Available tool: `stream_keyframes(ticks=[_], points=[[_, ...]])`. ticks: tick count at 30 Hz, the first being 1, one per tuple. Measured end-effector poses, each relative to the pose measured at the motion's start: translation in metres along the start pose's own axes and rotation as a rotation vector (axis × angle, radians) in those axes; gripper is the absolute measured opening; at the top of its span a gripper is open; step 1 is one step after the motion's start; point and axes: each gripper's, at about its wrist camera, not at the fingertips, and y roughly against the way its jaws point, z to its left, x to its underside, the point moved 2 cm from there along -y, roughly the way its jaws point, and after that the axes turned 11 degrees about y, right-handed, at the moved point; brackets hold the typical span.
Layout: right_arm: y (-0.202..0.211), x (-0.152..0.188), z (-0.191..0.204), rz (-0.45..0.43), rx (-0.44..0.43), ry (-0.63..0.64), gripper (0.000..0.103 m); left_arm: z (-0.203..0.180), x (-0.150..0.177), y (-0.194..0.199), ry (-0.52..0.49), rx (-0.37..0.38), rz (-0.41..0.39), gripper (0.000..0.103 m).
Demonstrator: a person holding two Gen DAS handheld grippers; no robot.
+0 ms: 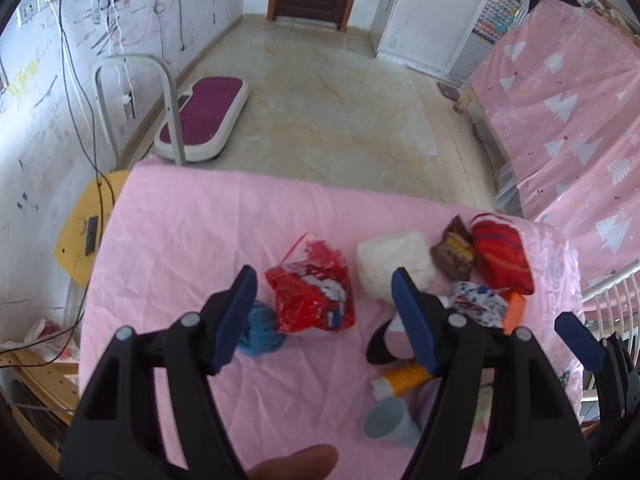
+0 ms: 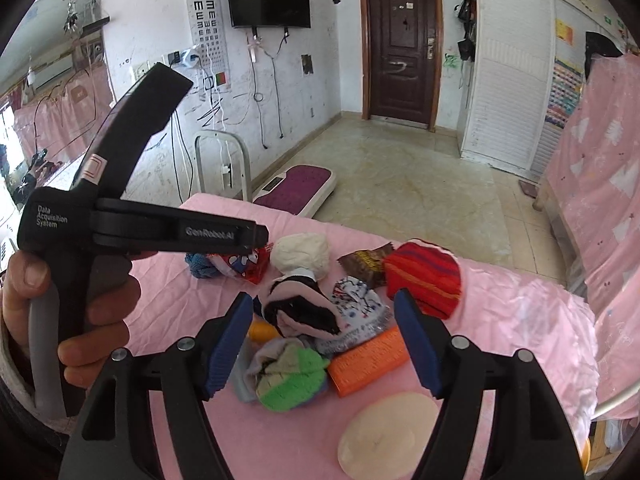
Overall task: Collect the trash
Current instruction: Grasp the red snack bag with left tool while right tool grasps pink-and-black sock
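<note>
A pink-clothed table point(image 1: 180, 240) carries a mixed pile. My left gripper point(image 1: 326, 316) hangs open above it. A crumpled red plastic wrapper point(image 1: 312, 300) lies between its blue pads, clear of both. Beside the wrapper is a blue knit ball point(image 1: 258, 332). Further right lie a white bundle point(image 1: 394, 264), a brown snack wrapper point(image 1: 454, 250) and a red striped sock point(image 1: 502, 258). My right gripper point(image 2: 324, 344) is open over a black-and-pink sock point(image 2: 300, 312), a green sock point(image 2: 292, 376), an orange block point(image 2: 368, 360) and a white printed wrapper point(image 2: 360, 308). It touches none of them.
An orange tube point(image 1: 400, 382) and a grey cup point(image 1: 390, 424) lie near the table's front, a cream disc point(image 2: 388, 436) too. Past the table are tiled floor, a purple-topped platform with a handrail point(image 1: 208, 116), a yellow stool point(image 1: 80, 236), wall cables and a pink-sheeted bed point(image 1: 560, 100).
</note>
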Motion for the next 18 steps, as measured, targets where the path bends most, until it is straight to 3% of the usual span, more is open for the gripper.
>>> stream_keyframes(ticks=[3,8,12,18], points=[[-0.011,-0.003,0.001,0.017,-0.016,0.005,0.063,0.002,0.000,-0.010,-0.001,0.000,0.037,0.059],[-0.025,-0.005,0.002,0.041,-0.033,0.007,0.063,0.004,0.003,-0.021,-0.004,0.004,0.081,0.035],[-0.030,-0.002,0.003,0.058,-0.056,0.010,0.031,0.006,0.007,-0.019,-0.007,0.005,0.082,0.030],[-0.018,0.004,0.006,0.039,-0.057,0.020,0.023,0.009,0.020,-0.010,-0.005,0.020,0.084,0.029]])
